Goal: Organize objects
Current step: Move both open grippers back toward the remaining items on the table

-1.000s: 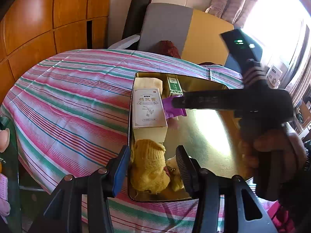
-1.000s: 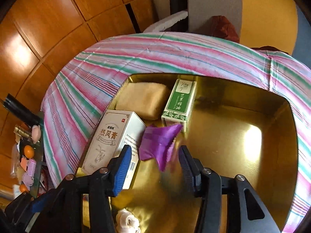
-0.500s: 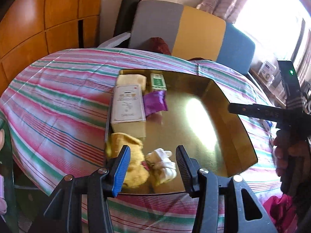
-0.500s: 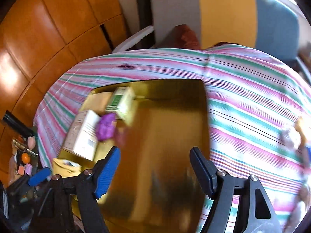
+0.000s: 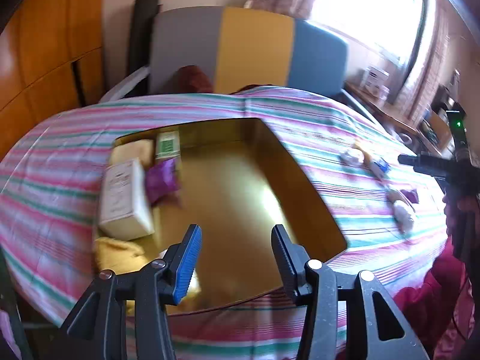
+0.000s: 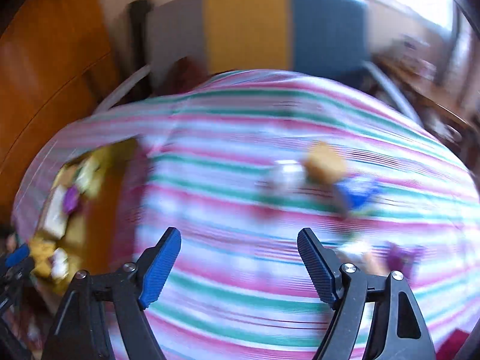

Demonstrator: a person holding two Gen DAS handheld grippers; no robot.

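The right claw [image 6: 239, 265] stands with its jaws wide apart and empty above the striped pink, green and white cloth of the worktop [image 6: 228, 180], facing a loose scatter of small things toward the right. That view is heavily smeared, so picking a target now risks closing on cloth or nudging one piece into its neighbour: a tan, block-like lump [image 6: 324, 163] sits just beside a pale crumpled wrapper [image 6: 283, 177] and a small blue packet [image 6: 358, 193], and a purple scrap [image 6: 400, 255] lies nearer, by the right finger. What each of these is cannot be told from the blur.

The left claw [image 5: 235, 259] is also apart and holds nothing, hovering over the near edge of the shallow gold metal tray [image 5: 312, 192]. It could snag that rim if it drops.

The tray sits left of the loose pieces, and its contents crowd its left side: a white rectangular carton [image 5: 123, 198], a purple foil sachet [image 5: 162, 180] touching it, a green-and-white small box [image 5: 168, 145], a beige pad [image 5: 132, 151] at the far corner and a yellow knitted item [image 5: 115, 253] at the near corner. Its right half is bare, shiny and glaring.
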